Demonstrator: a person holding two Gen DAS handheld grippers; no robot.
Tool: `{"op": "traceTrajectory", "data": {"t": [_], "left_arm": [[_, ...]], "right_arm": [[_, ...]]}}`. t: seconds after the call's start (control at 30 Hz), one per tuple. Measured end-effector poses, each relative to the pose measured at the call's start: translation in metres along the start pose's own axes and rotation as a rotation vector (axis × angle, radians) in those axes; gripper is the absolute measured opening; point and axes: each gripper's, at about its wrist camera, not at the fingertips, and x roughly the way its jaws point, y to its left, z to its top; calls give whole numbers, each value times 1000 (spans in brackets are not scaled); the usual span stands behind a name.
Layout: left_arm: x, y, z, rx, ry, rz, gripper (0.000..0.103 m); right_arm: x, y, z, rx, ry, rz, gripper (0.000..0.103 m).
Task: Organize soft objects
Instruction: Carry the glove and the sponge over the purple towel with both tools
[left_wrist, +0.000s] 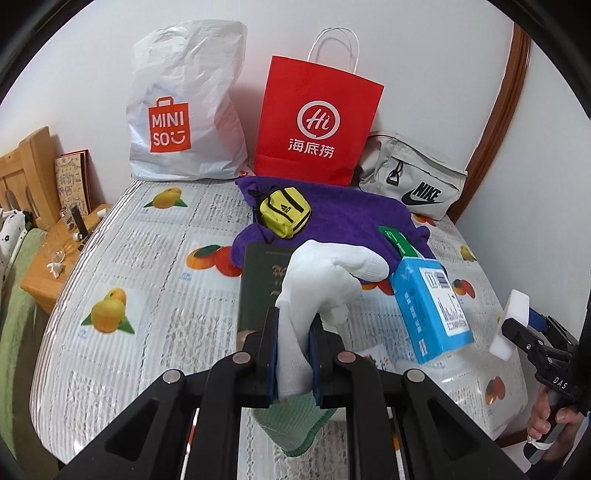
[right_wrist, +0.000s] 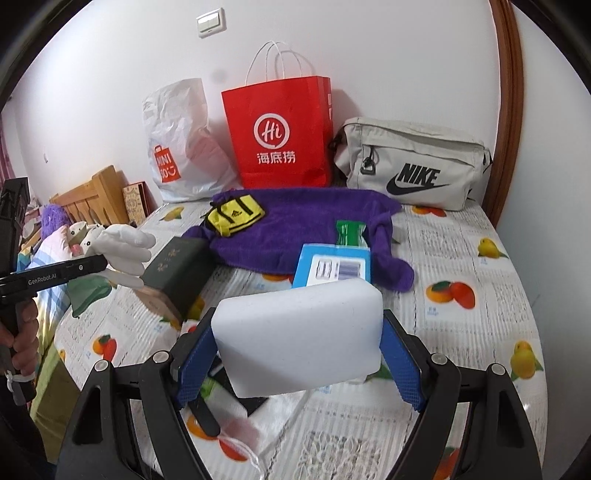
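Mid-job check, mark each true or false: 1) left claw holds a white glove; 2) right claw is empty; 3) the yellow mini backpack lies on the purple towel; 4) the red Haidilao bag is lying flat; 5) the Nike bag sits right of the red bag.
1) True: the left claw is shut on the white glove.
2) False: the right claw grips a white sponge.
3) True: the yellow mini backpack rests on the purple towel.
4) False: the red Haidilao bag stands upright against the wall.
5) True: the Nike bag is right of it.
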Motion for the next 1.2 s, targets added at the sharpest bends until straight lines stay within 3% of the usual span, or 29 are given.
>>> {"op": "traceTrajectory", "data": {"t": [1.2], "left_arm": [[106, -5, 96, 10, 75, 33, 14]], "right_arm": [[103, -35, 99, 28, 17, 1, 82]]}}
